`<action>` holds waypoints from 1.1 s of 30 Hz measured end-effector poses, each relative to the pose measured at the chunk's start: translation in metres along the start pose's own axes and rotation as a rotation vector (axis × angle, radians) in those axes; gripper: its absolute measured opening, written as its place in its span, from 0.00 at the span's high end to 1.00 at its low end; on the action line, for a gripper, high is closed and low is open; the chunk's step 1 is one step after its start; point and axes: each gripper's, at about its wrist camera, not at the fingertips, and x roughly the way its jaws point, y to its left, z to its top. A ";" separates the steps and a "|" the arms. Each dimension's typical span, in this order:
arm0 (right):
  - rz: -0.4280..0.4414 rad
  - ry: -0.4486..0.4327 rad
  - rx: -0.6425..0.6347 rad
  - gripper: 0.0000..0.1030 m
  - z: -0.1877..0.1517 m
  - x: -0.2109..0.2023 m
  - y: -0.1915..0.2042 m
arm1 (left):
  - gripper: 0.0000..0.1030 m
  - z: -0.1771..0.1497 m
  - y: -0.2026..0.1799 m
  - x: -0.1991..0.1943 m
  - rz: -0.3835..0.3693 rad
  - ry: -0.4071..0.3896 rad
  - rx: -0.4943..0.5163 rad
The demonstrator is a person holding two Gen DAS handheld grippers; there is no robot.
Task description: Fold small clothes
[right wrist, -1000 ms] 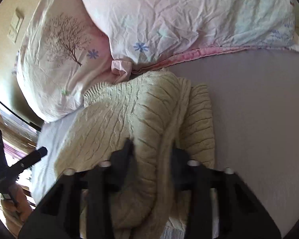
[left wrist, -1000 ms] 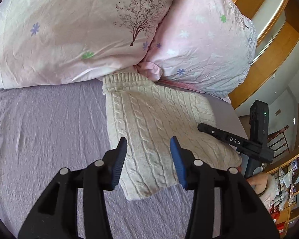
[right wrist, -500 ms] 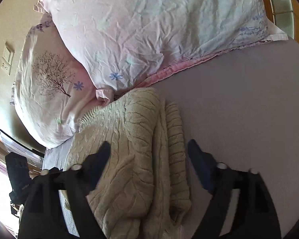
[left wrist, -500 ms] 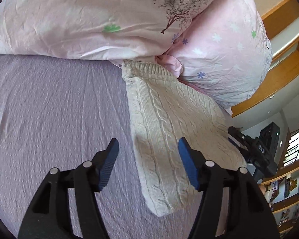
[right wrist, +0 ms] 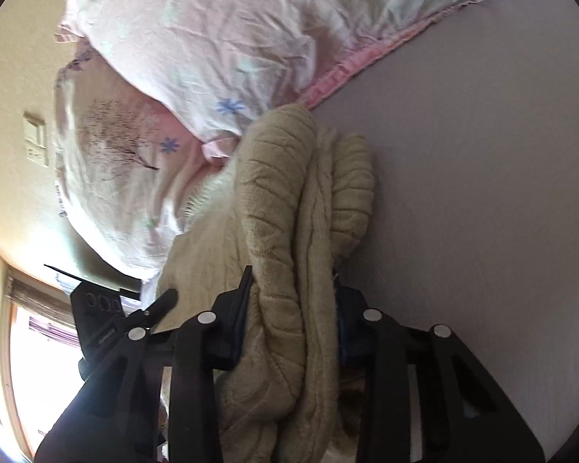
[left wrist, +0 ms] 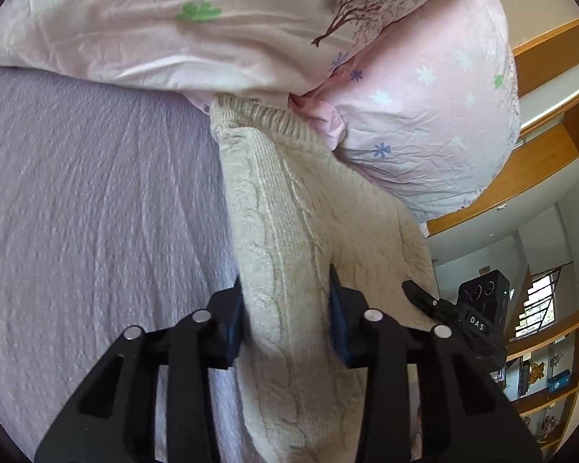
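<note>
A home bedroom: a lilac bedsheet (left wrist: 96, 200), pink floral pillows (left wrist: 436, 123), and wooden shelving (left wrist: 548, 382) with ornaments.

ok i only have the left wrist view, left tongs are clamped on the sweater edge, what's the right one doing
Observer: The right tongs are shut on the sweater too, on a thick bunch of folded layers.
Operator: is it flat on that side
Observer: No. A rolled part, maybe a sleeve, bulges beside the main fold, toward the sheet.
Operator: anything behind it i can't see
Observer: A wall switch on the cream wall, past the pillows.
</note>
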 end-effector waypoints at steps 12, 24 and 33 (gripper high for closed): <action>-0.056 0.120 -0.214 0.54 -0.025 0.084 0.099 | 0.63 -0.007 0.033 -0.120 0.451 -0.165 0.197; -0.034 0.095 -0.208 0.20 -0.040 0.088 0.126 | 0.27 -0.042 -0.014 -0.056 0.360 -0.118 0.317; -0.159 -0.134 -0.424 0.01 -0.098 -0.031 0.161 | 0.02 -0.104 -0.037 -0.118 0.558 -0.176 0.368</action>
